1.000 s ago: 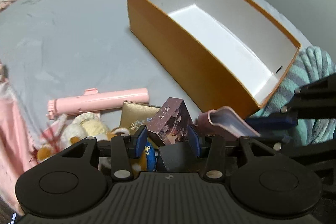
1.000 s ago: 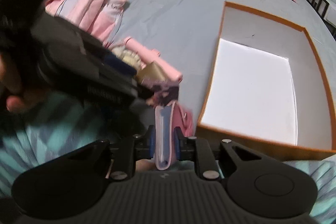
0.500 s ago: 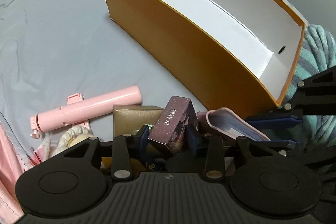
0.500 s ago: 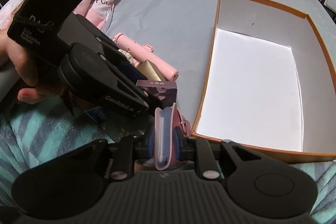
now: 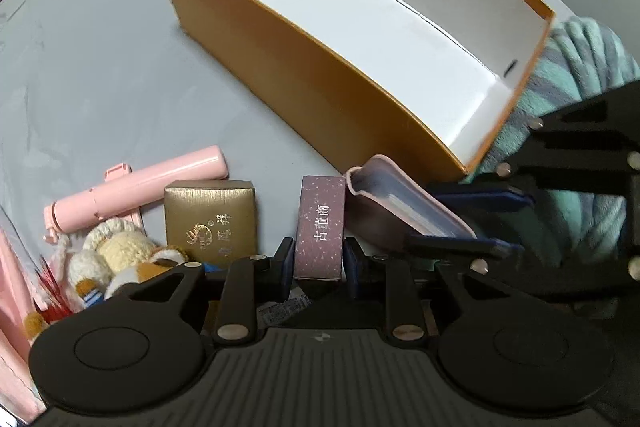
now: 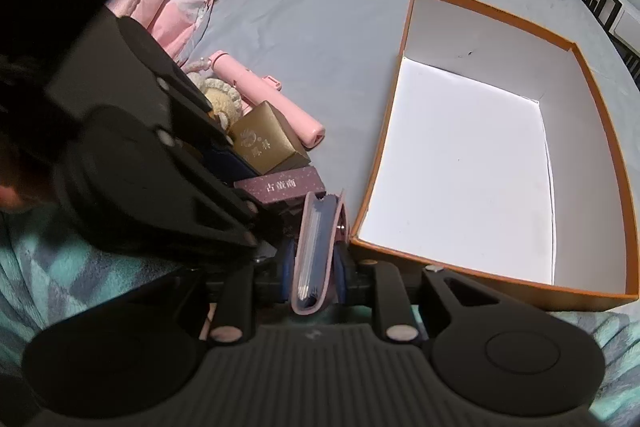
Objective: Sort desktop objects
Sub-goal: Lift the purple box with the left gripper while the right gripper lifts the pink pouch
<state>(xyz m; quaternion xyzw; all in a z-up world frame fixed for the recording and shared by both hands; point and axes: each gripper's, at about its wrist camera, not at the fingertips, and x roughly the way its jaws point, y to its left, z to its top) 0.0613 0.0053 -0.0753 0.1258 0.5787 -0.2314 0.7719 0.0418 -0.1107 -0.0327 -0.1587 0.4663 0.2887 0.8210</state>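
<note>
The box (image 5: 304, 67) is orange outside, white inside. At 9 o'clock from it lies a pink stick (image 5: 136, 187) on grey sheet (image 5: 100, 67). The carton (image 5: 320, 227) is mauve, speckled, with pale lettering; the gold case (image 5: 210, 215) is brushed gold. The blanket (image 6: 60, 279) shows teal-and-grey triangles.

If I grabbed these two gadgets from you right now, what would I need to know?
Left tongs: shut on the purple box.
Right tongs: shut on the pink card wallet.
Both sit beside the orange box, which holds nothing yet.
Left to sort, on the bed: gold box, pink stick, plush toy.
Likely next: drop both held items into the orange box.
</note>
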